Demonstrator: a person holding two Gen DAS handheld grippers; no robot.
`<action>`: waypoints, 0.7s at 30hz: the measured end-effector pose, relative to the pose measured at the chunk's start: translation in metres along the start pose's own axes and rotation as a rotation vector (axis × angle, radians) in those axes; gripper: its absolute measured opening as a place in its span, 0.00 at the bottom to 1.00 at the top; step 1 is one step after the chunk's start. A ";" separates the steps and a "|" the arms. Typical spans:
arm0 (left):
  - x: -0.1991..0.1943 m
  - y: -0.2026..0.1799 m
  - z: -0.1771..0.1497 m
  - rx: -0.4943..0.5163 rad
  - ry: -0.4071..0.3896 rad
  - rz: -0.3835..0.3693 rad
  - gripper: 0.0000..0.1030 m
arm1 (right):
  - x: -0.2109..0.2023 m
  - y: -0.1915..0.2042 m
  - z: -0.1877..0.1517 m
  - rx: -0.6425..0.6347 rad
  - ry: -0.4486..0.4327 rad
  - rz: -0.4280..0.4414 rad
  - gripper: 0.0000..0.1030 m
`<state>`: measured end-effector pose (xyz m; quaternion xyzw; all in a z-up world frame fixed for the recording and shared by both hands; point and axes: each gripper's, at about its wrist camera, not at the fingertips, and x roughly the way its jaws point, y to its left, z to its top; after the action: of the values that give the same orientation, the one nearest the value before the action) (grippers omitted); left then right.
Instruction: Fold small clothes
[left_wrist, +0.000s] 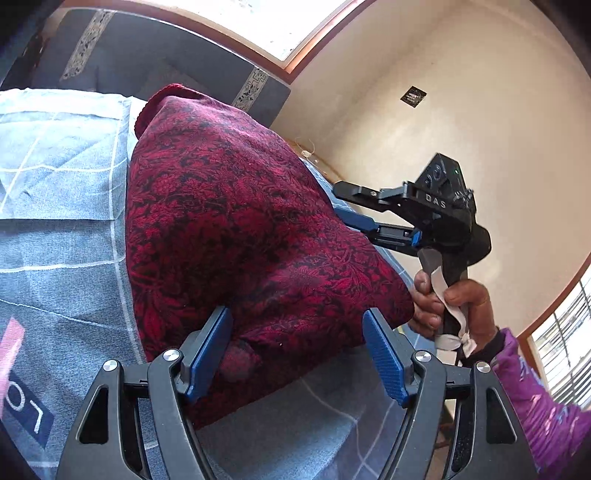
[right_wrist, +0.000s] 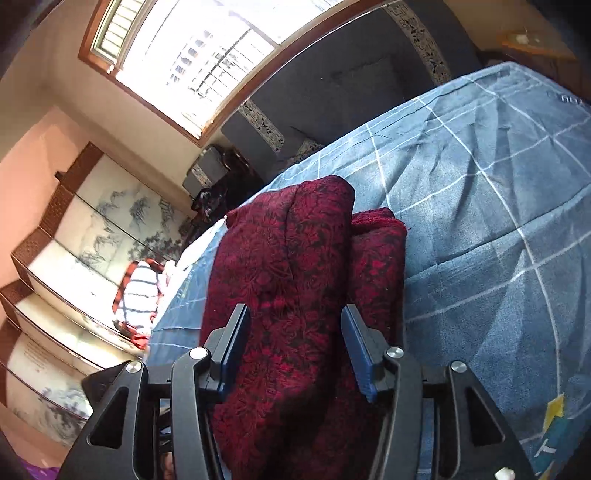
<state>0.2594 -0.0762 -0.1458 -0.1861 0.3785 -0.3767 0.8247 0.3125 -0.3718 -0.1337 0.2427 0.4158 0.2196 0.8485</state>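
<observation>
A dark red flower-patterned garment lies folded in a long thick bundle on the blue checked bed cover. My left gripper stands open over its near end, blue pads wide apart and clear of the cloth. In the left wrist view my right gripper reaches in from the right, its fingertips hidden behind the garment's edge and its two fingers apart. In the right wrist view the garment runs lengthwise under and between the fingers of my right gripper, which is open; the pads do not press the cloth.
A hand in a purple sleeve holds the right gripper's handle. A dark grey sofa stands beyond the bed under a window. A red-and-white striped garment lies at the bed's left edge, beside a cabinet with painted panels. Bed cover spreads out to the right.
</observation>
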 end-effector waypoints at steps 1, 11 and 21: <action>0.000 -0.001 -0.003 0.022 -0.001 0.015 0.71 | 0.009 -0.001 0.000 0.012 0.032 -0.018 0.48; -0.009 0.004 -0.024 0.053 -0.028 -0.015 0.74 | -0.055 0.042 -0.024 -0.098 -0.179 0.002 0.11; 0.000 0.003 -0.017 0.064 0.008 -0.025 0.75 | -0.038 -0.028 -0.091 0.095 -0.169 -0.122 0.11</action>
<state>0.2478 -0.0751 -0.1584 -0.1629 0.3672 -0.3996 0.8240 0.2225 -0.3949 -0.1766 0.2746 0.3667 0.1262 0.8799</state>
